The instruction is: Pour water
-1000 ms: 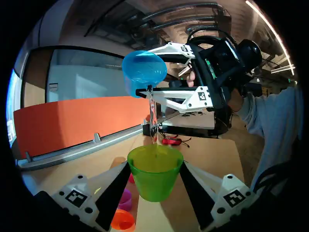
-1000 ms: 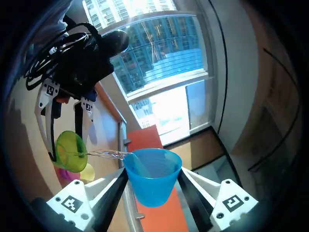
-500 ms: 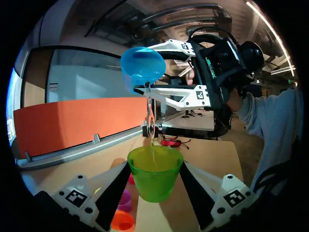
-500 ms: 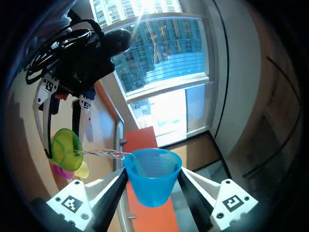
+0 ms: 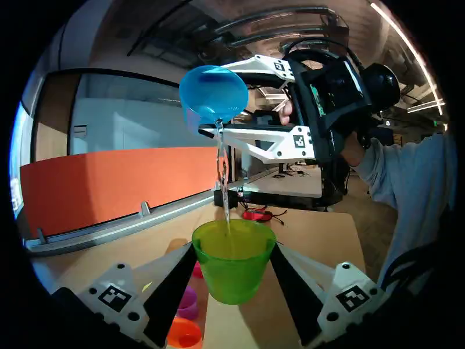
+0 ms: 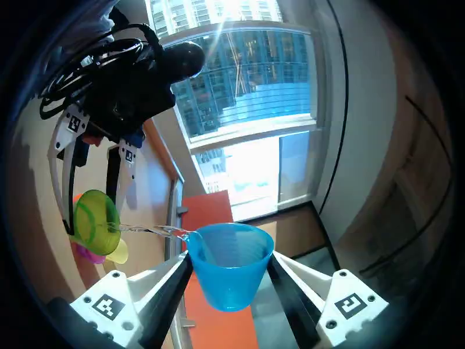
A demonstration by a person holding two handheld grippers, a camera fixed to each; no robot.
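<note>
My left gripper (image 5: 232, 264) is shut on a green cup (image 5: 233, 259), held upright above the wooden table (image 5: 314, 232). Over it my right gripper (image 5: 224, 99) is shut on a blue cup (image 5: 212, 99), tipped on its side. A thin stream of water (image 5: 222, 174) falls from the blue cup's rim into the green cup. In the right gripper view the blue cup (image 6: 230, 264) sits between the fingers of the right gripper (image 6: 230, 270), and the water (image 6: 151, 230) runs left to the green cup (image 6: 94, 220) in the left gripper (image 6: 93, 203).
Small pink (image 5: 187, 298) and orange (image 5: 185, 334) cups lie on the table below my left gripper. An orange partition (image 5: 116, 180) with a metal rail runs along the table's far left edge. A red object (image 5: 257, 214) with cables lies at the far end. A person's grey sleeve (image 5: 412, 180) is at right.
The right gripper has lifted the blue cup a little higher and tipped it further. The water stream has grown longer. The green cup has stayed in place.
</note>
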